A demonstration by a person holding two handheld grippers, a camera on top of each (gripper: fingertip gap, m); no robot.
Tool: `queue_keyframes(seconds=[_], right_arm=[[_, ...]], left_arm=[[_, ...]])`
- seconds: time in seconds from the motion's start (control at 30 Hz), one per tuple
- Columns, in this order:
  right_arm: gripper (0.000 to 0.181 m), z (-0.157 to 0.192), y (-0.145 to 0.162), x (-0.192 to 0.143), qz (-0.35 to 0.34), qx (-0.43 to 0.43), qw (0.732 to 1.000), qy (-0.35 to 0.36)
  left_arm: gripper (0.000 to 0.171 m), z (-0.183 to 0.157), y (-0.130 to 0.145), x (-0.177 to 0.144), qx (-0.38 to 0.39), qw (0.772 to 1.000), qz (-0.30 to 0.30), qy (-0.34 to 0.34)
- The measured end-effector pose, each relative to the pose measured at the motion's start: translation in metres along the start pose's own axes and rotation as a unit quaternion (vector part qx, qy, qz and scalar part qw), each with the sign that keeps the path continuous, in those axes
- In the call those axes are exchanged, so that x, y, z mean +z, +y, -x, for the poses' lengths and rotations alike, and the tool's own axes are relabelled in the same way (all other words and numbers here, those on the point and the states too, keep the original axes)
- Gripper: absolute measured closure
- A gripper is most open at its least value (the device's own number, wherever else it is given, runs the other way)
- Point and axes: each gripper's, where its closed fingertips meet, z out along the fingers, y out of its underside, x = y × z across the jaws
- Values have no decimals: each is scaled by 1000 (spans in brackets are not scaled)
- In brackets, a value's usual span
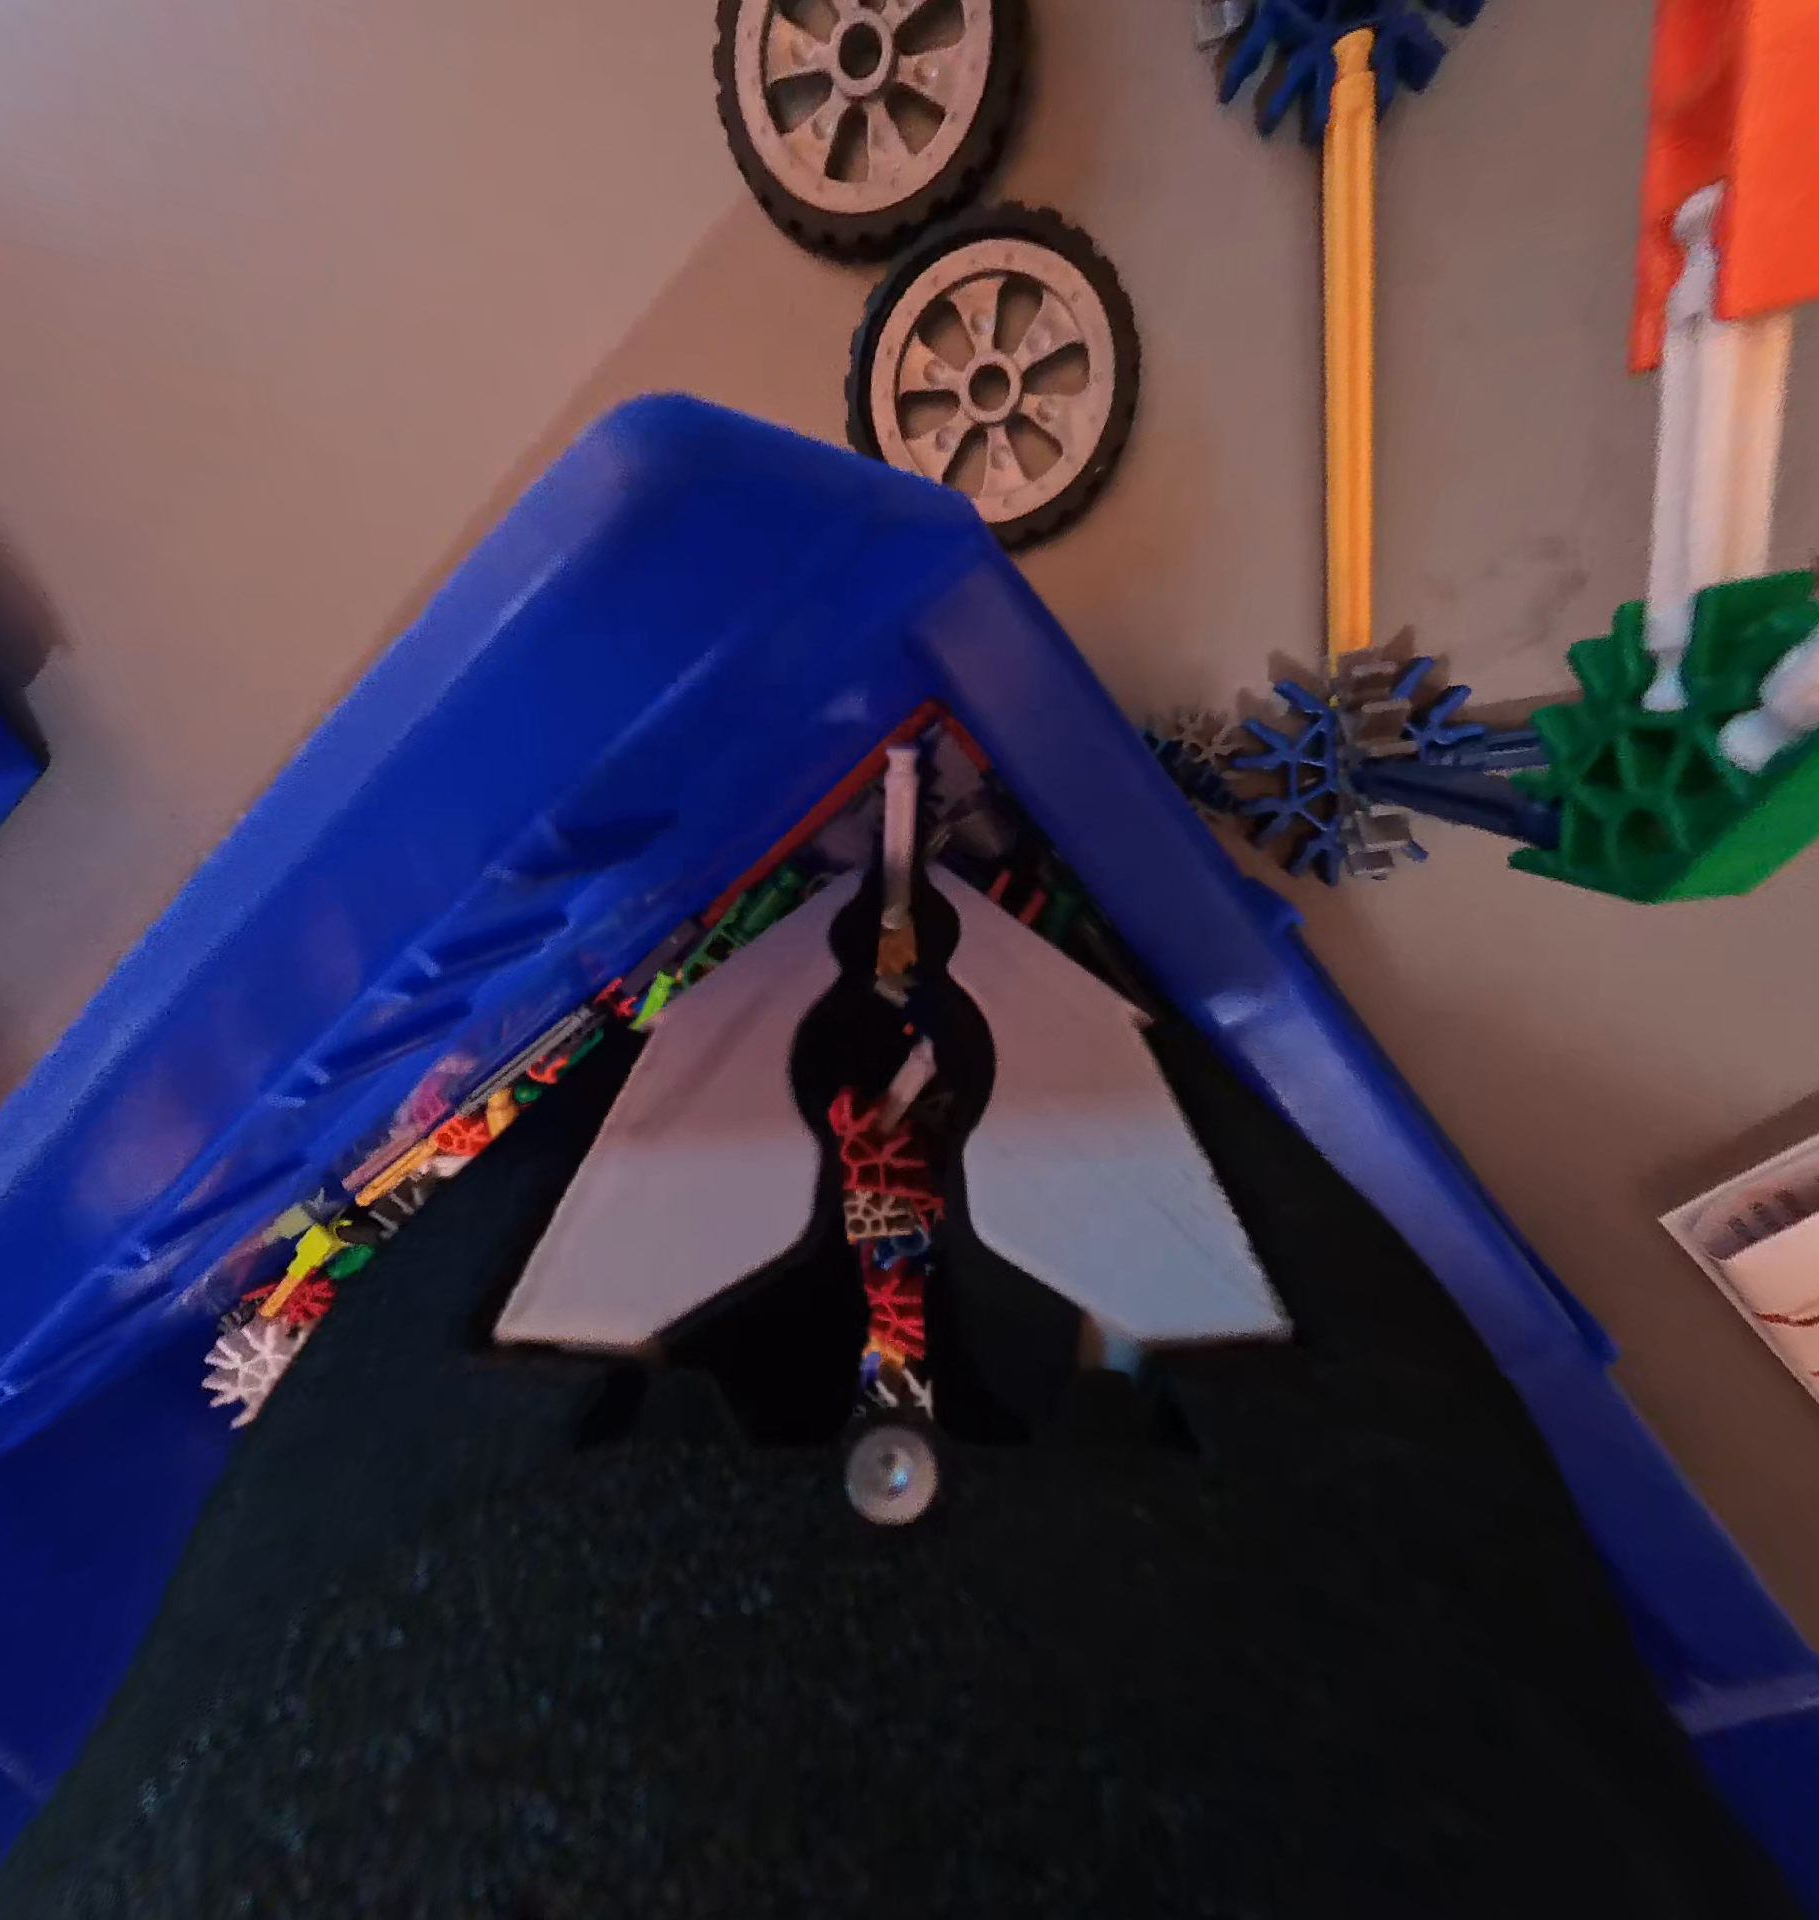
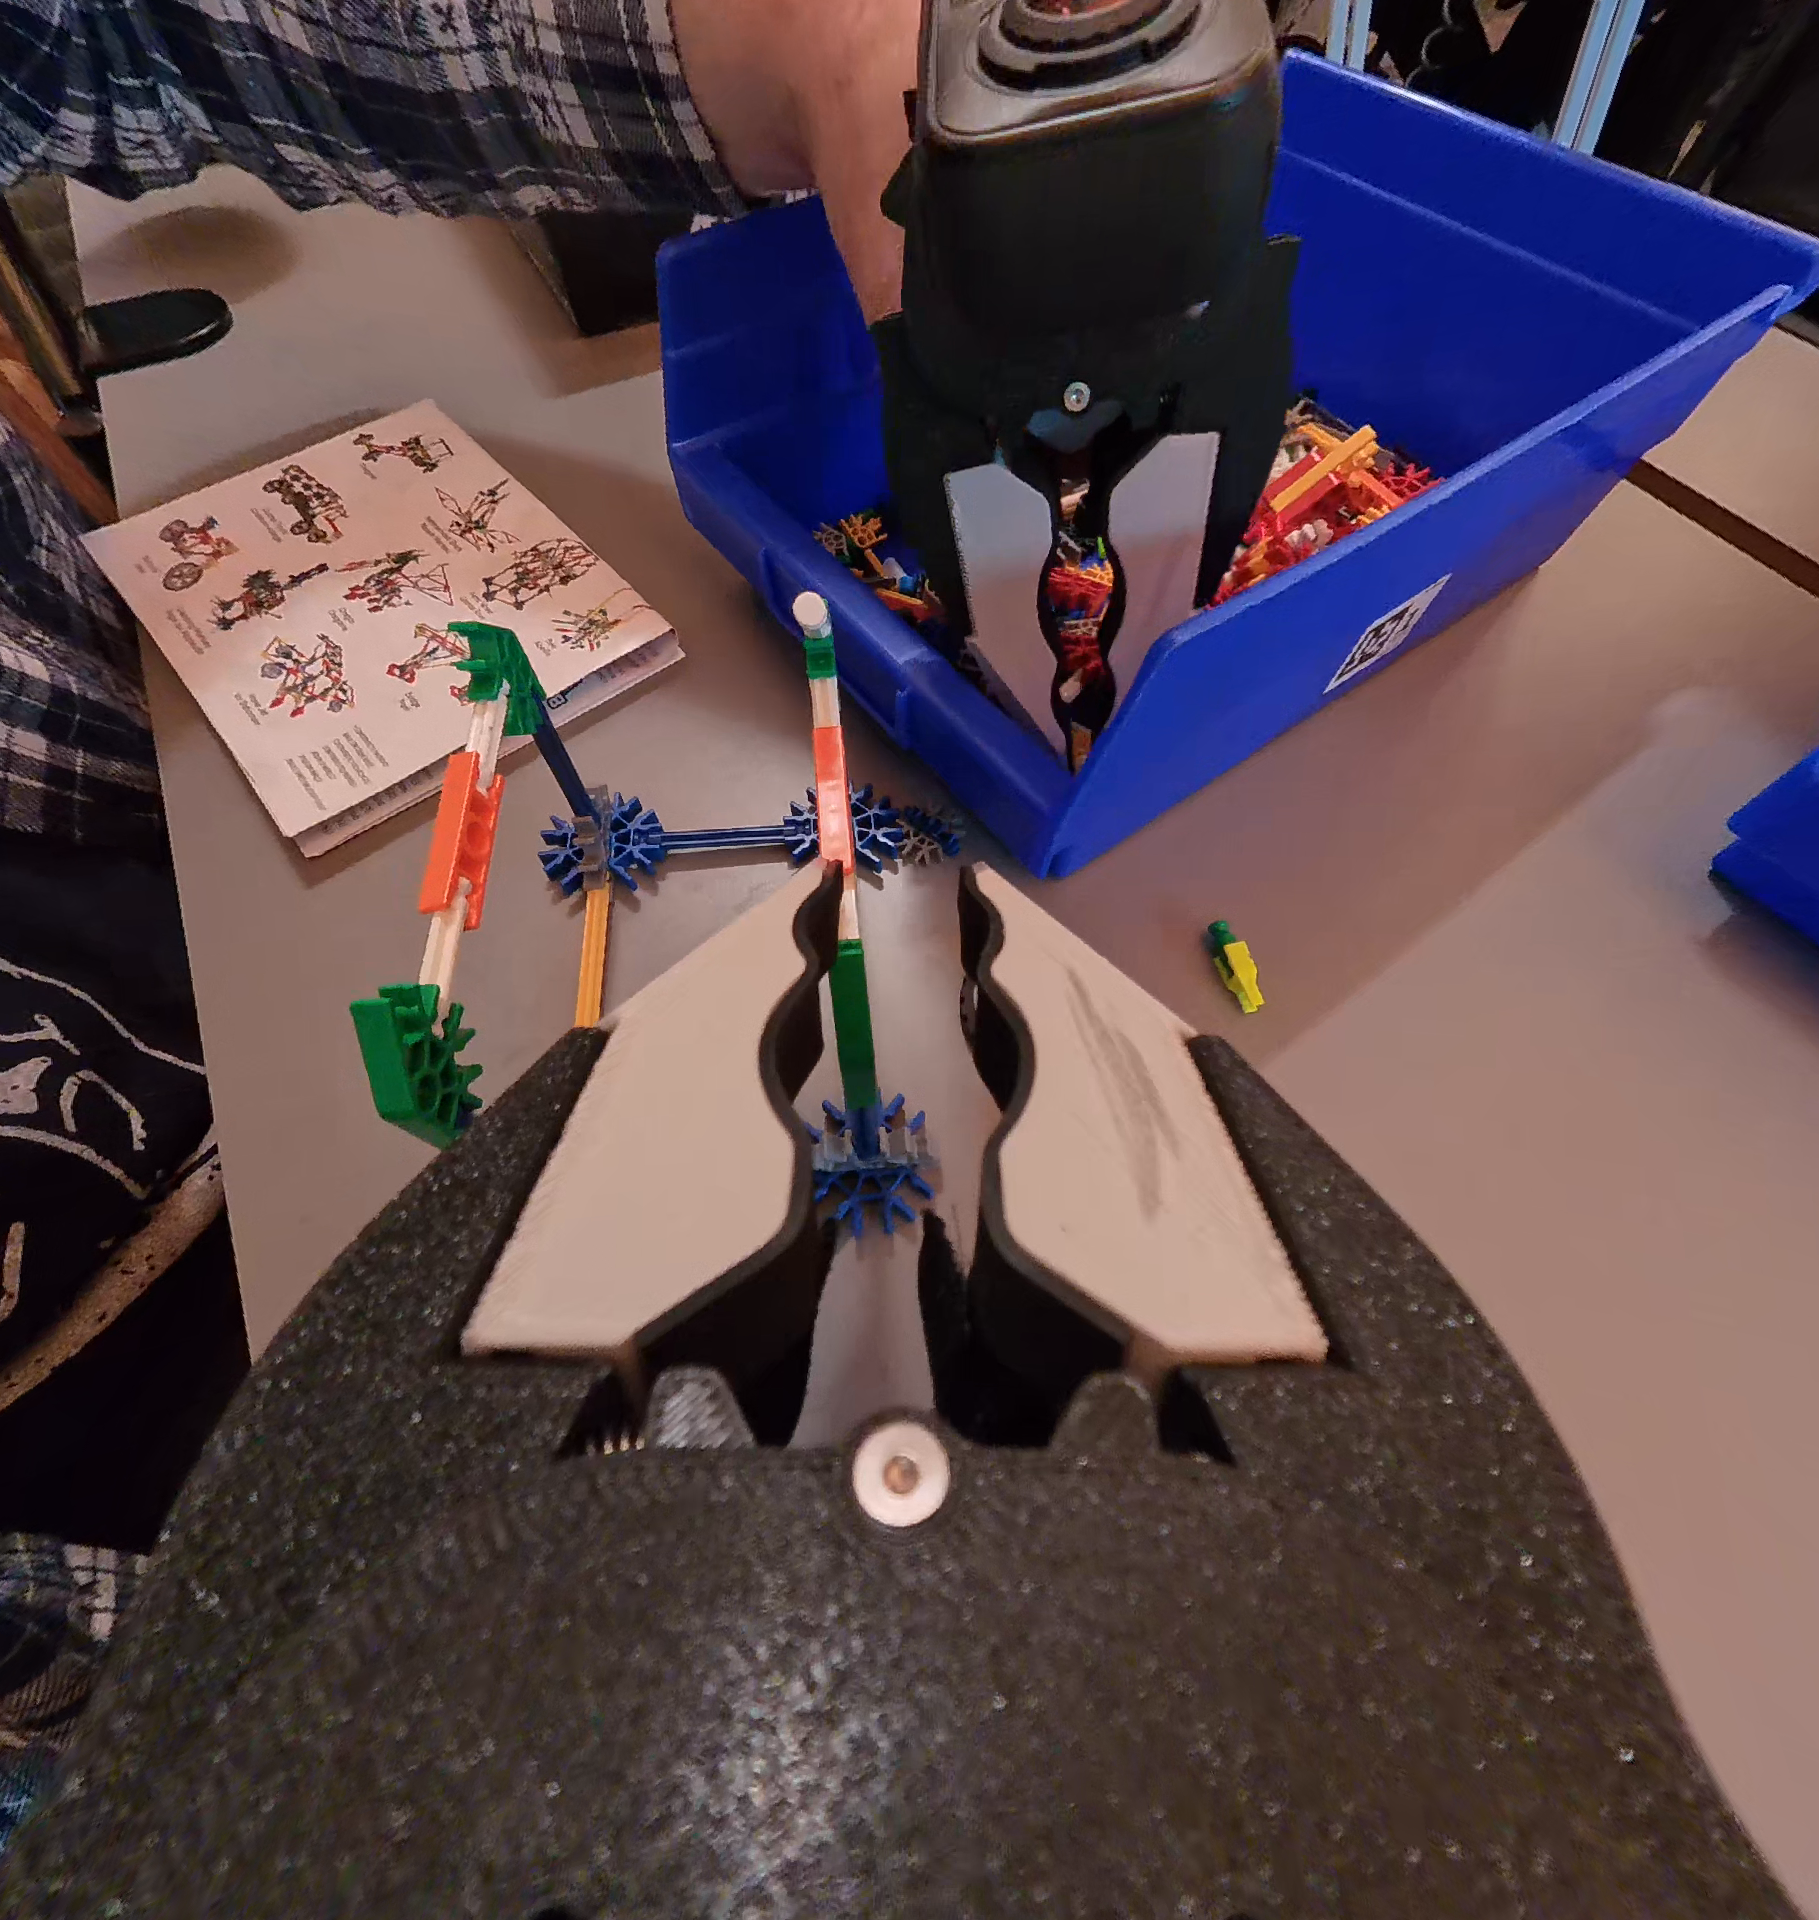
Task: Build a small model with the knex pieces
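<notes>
My left gripper point(image 1: 900, 883) reaches down into a blue bin point(image 1: 780, 540) full of small coloured building pieces. Its jaws are nearly together on a thin white rod point(image 1: 900, 821) that sticks out past the tips. The right wrist view shows this gripper point(image 2: 1076, 727) deep in the near corner of the bin point(image 2: 1248, 707). My right gripper point(image 2: 903, 878) is open over the table. A green, white and orange strut point(image 2: 848, 1018) of a rod-and-connector model point(image 2: 614, 831) stands between its pads, close to the left pad point(image 2: 796, 997) and clear of the right one.
Two grey wheels with black tyres point(image 1: 993, 374) lie on the table beyond the bin. An instruction booklet point(image 2: 365, 603) lies left of the model. A small yellow-green piece point(image 2: 1235, 966) lies to the right. A second blue bin point(image 2: 1809, 852) is at the right edge. A person's plaid sleeve point(image 2: 261, 94) is at top left.
</notes>
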Motion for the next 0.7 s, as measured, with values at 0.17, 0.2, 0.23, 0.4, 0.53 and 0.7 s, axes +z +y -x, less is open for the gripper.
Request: queue_keyframes(seconds=[0.17, 0.2, 0.23, 0.4, 0.53, 0.7], right_arm=[[159, 0, -2, -1, 3, -4, 1000, 6], [159, 0, -4, -1, 0, -3, 1000, 9], [159, -1, -6, -2, -2, -2, 1000, 13], [159, -4, -25, -3, -24, 0, 999, 32], [158, -4, -43, 1, -32, -12, 998, 51], [154, -7, -58, 6, -37, -13, 996, 77]], left_arm=[[168, 6, -1, -10, -17, 999, -17, -25], [168, 7, -1, -15, -24, 999, -24, -28], [168, 8, -3, -20, -28, 999, -31, -34], [168, 7, -21, -51, -50, 993, -86, -68], [168, 0, -43, -76, -45, 987, -117, -103], [168, -14, -68, -103, -29, 979, -149, -139]])
